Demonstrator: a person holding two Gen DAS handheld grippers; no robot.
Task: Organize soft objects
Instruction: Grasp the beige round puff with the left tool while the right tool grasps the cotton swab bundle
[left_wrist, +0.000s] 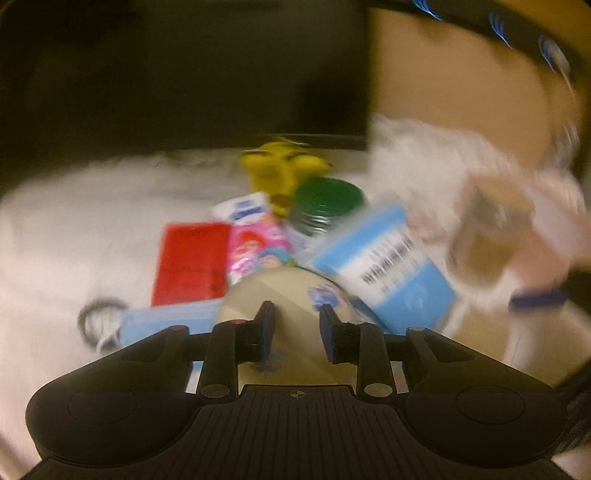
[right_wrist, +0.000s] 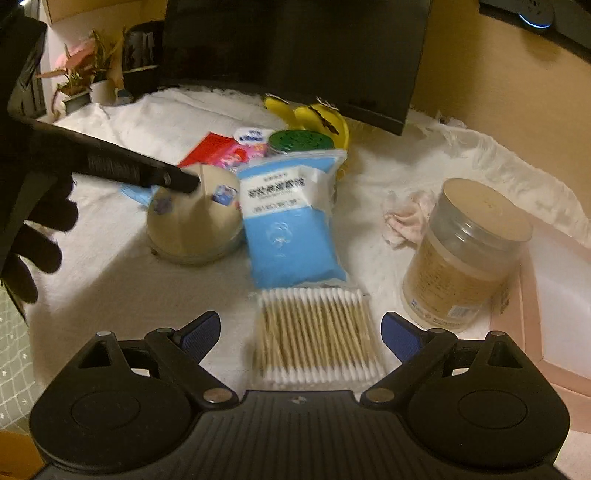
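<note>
Counter (right_wrist: 388, 173): covered by a white, fuzzy cloth with a frayed edge at far right.
Left gripper (left_wrist: 297, 314): black body, blue ribbed pads; jaws narrowly apart, hovering over the beige dome, nothing clamped. In the right wrist view its black finger reaches in from the left above that dome.
Red packet (right_wrist: 212, 149): flat, rectangular, glossy; print unreadable.
Pink packet (right_wrist: 242, 153): shiny wrapper with cartoon figures, beside the red one.
Tissue pack (right_wrist: 252, 136): small, white with blue lettering, too blurred to read.
Beige dome (right_wrist: 194, 221): rounded, smooth, seamed; a small sticker near its top.
Green-lidded jar (right_wrist: 300, 142): round, ribbed lid, behind the blue pack.
Yellow plush toy (right_wrist: 321, 118): soft, dark markings, at the back under the dark monitor (right_wrist: 295, 48).
Blue pack (right_wrist: 291, 218): soft plastic pouch, blue and white, printed with non-Latin characters and a barcode; lies mid-counter, touching the dome's right side.
Cotton swabs (right_wrist: 317, 336): clear packet of wooden-stemmed, white-tipped swabs, just in front of the blue pack.
Right gripper (right_wrist: 301, 332): jaws wide apart on either side of the swab packet, not touching it.
Pink cloth (right_wrist: 406, 219): crumpled, soft, left of the jar.
Clear jar (right_wrist: 465, 254): cylindrical, beige flat lid, tan contents, small label illegible.
</note>
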